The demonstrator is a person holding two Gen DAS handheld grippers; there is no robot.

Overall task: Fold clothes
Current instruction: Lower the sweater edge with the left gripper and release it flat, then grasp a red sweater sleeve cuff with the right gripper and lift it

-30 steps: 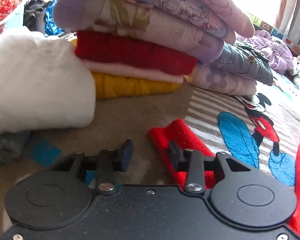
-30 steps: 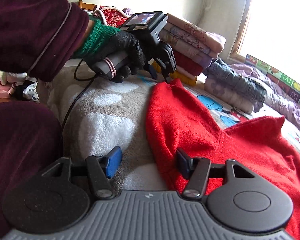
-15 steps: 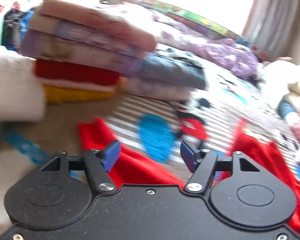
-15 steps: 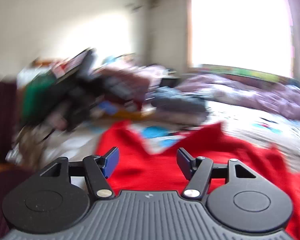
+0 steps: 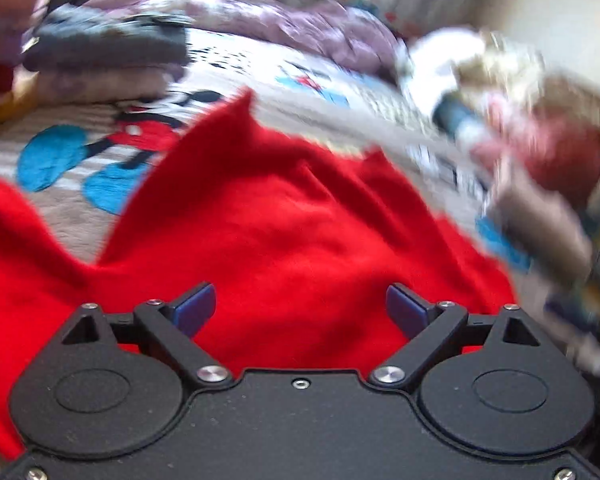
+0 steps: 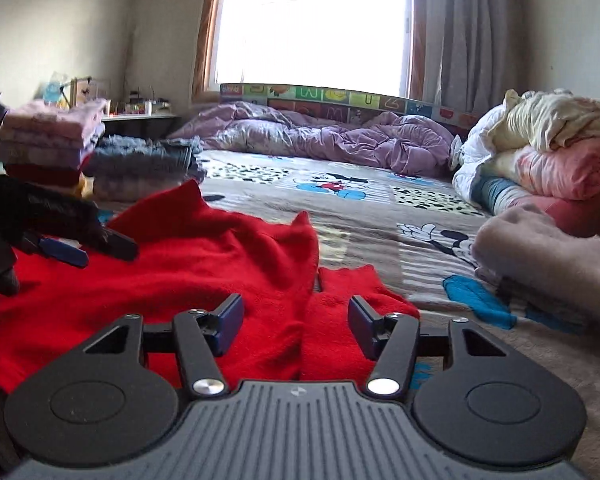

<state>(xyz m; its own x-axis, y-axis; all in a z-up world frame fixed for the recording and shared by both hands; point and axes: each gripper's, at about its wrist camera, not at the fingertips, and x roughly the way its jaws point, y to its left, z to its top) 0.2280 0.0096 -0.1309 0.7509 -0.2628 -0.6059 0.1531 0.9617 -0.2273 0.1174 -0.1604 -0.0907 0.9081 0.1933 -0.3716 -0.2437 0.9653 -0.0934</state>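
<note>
the red garment (image 6: pixel 204 276) is lying spread and rumpled across the lower left and centre of the right wrist view, on a bed (image 6: pixel 380 216) covered with a cartoon-print blanket. in the left wrist view, which is smeared by blur, the same red garment (image 5: pixel 284 232) is filling the middle and lower left of the frame, with two pointed corners sticking up toward the top.

the left tool (image 5: pixel 300 308) is sitting at the bottom centre of its own view with its jaws spread wide; they have just been opening, and nothing is being pinched between the blue pads, which are hovering over the red cloth. in the right wrist view the left tool (image 6: pixel 88 248) is showing at the left edge, held in a black-gloved hand (image 6: pixel 4 224) above the garment's left part.

the right tool (image 6: pixel 296 320) is standing at the bottom centre of its view, jaws apart about halfway and just closing a little, with a fold of the red garment lying in the gap; the pads are not pressing on it.

a stack of folded clothes (image 6: pixel 48 140) is sitting at the upper left, a crumpled purple quilt (image 6: pixel 324 140) is lying under the window (image 6: pixel 312 24) at the top centre, and a heap of bedding (image 6: pixel 540 148) is piled at the right.
</note>
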